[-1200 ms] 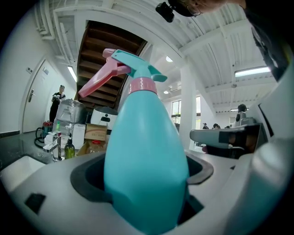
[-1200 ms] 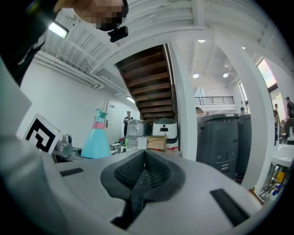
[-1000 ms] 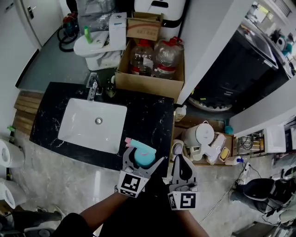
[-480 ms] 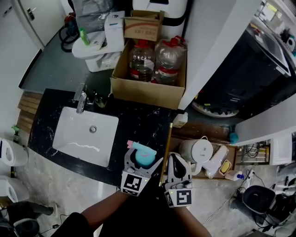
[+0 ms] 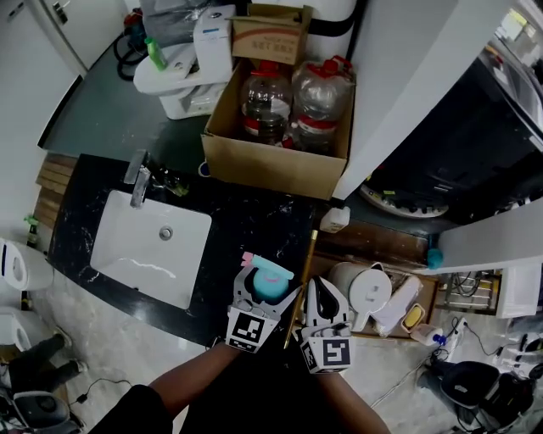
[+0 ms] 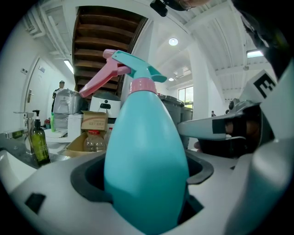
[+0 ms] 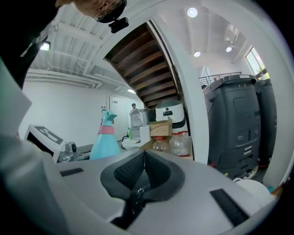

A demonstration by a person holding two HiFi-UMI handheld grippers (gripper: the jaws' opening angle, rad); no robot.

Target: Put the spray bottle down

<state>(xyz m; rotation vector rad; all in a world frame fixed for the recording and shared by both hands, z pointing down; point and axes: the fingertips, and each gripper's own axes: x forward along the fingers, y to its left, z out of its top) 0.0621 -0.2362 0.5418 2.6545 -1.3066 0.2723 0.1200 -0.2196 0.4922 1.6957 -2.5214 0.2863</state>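
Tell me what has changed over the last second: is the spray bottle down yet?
Nothing released. The left tongs stay shut on the upright spray bottle, which drifted slightly toward the right edge of the black counter; whether it touches down is unclear. The right tongs remain shut, empty, alongside.

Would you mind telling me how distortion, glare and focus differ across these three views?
Head view: straight edges bow mildly, the lighting is even, and the sink is sharp. Left gripper view: heavy fisheye; the spray bottle looms large and slightly soft, and a ceiling light blows out. Right gripper view: dark rounded corners, bright ceiling spots, and a fairly crisp background.
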